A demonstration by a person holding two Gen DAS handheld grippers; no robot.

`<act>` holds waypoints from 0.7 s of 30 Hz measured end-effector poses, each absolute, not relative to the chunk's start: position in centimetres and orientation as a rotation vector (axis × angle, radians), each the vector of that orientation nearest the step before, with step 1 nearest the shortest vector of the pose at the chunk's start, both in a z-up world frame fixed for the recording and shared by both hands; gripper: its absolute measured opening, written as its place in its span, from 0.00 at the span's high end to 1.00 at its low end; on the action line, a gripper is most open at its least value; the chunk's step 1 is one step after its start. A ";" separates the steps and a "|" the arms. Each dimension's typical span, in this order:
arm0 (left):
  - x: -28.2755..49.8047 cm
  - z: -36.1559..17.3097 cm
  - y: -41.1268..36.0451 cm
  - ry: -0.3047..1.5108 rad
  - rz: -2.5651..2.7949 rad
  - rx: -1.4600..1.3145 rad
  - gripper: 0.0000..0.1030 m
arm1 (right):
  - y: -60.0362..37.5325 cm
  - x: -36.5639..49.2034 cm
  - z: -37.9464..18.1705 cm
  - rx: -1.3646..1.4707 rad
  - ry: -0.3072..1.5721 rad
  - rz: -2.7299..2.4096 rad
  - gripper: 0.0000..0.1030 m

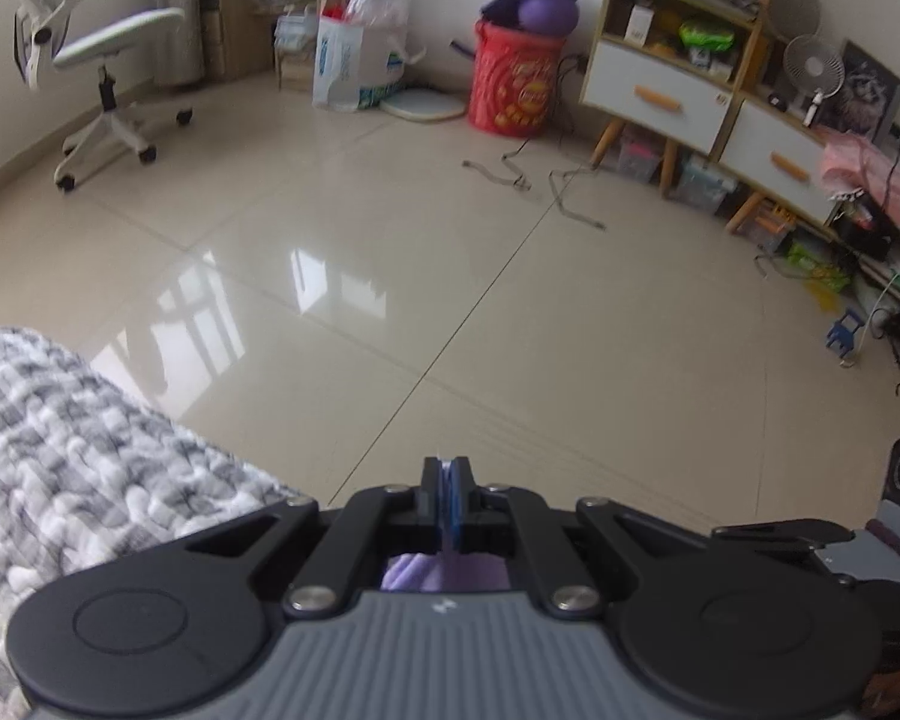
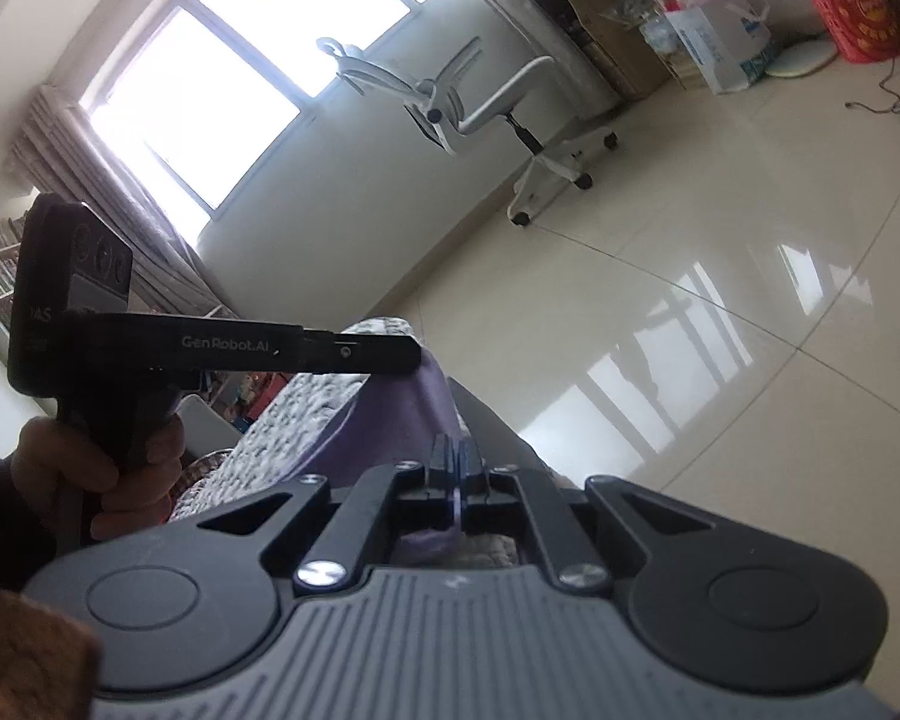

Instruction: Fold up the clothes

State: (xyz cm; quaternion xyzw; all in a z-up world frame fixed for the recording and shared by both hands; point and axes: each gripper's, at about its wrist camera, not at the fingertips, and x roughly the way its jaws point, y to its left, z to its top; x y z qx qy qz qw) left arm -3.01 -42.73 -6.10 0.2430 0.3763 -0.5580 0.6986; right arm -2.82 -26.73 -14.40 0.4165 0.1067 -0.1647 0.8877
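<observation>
**Both claws closed on one purple garment, held above the floor**

Left wrist view, left to right:
- Grey-and-white mottled knitted blanket [image 1: 78,468], seen at the lower left edge.
- White swivel office chair on castors [image 1: 105,78], standing on the glossy beige tiled floor [image 1: 450,252] at the far left.
- Left black two-finger gripper [image 1: 445,492], jaws pressed together; a thin fold of pale purple fabric garment [image 1: 444,576] is pinched between the blue pads and is seen bunched just behind them.
- Red plastic bucket [image 1: 516,84] topped with a purple ball, set against the far wall.
- White-and-wood drawer cabinet [image 1: 660,90] with cluttered shelves, along the right.

Right wrist view, left to right:
- Hand [image 2: 108,468] wrapped around the handle of the left gripper, which is shown side-on with its fingers laid level; its tip meets the top edge of the purple garment.
- The garment is shown hanging taut from that tip down toward the right claw, in front of the blanket.
- Right black two-finger gripper [image 2: 457,480], jaws closed; purple cloth is caught at the pads and gathered beneath them.
- Bright window with drawn curtains [image 2: 222,60], above left.
</observation>
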 end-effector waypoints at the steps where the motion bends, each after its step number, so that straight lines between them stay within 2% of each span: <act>1: -2.9 -6.7 -42.9 0.847 -1.233 0.544 0.98 | -26.9 -2.7 -14.8 0.878 0.232 -0.343 0.97; 4: -2.4 -7.6 -43.2 0.861 -1.194 0.534 0.97 | -27.0 -2.4 -15.4 0.896 0.253 -0.340 0.96; 6: -2.2 -7.3 -42.9 0.869 -1.184 0.504 0.93 | -27.0 -2.3 -15.2 0.894 0.261 -0.343 0.95; 8: -2.1 -6.7 -42.5 0.870 -1.178 0.473 0.91 | -27.0 -2.4 -14.9 0.891 0.266 -0.354 0.87; 15: -3.1 -3.3 -38.8 0.845 -1.141 0.361 0.74 | -26.6 -3.1 -13.0 0.891 0.287 -0.355 0.86; 21: -4.7 -0.1 -33.3 0.829 -1.078 0.277 0.71 | -24.3 -3.7 -9.3 0.833 0.321 -0.330 0.86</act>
